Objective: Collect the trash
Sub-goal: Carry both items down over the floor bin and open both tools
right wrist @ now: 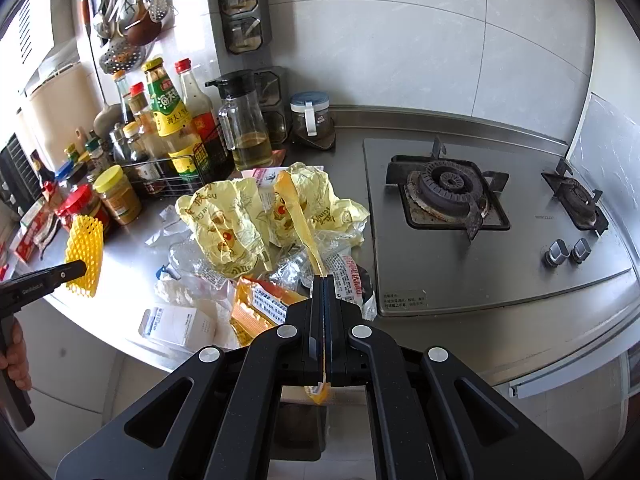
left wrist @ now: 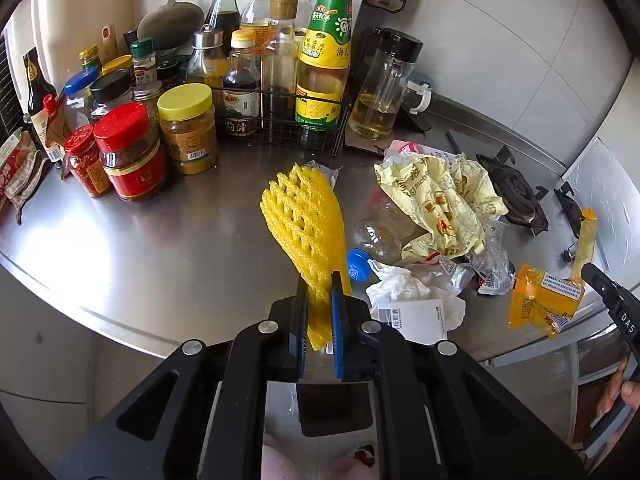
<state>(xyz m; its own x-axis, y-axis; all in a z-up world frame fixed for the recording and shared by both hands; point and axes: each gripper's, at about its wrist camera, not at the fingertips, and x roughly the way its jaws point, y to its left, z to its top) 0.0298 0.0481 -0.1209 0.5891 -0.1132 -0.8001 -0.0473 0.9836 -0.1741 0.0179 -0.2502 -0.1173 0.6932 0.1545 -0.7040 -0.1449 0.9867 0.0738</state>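
Left wrist view: left gripper (left wrist: 320, 300) at lower centre, pinching a yellow foam net (left wrist: 304, 216) that stuck up toward mid-frame above the steel counter (left wrist: 160, 248). Right of it lay the trash — a clear bottle with a blue cap (left wrist: 357, 264), white tissue (left wrist: 400, 284), a crumpled yellow wrapper (left wrist: 440, 196). At far right, an orange packet (left wrist: 540, 300) hung from the right gripper's tip. Jars and sauce bottles (left wrist: 324, 52) crowded the upper left.

Right wrist view: right gripper (right wrist: 326, 296) at lower centre, pressed together on the orange packet (right wrist: 298, 216), a thin strip running up between the fingers. Yellow wrapper (right wrist: 224, 224) just behind, white box (right wrist: 176, 326) at lower left. Foam net (right wrist: 85, 254) at left edge, held by the left gripper. Gas stove (right wrist: 452, 196) at right.
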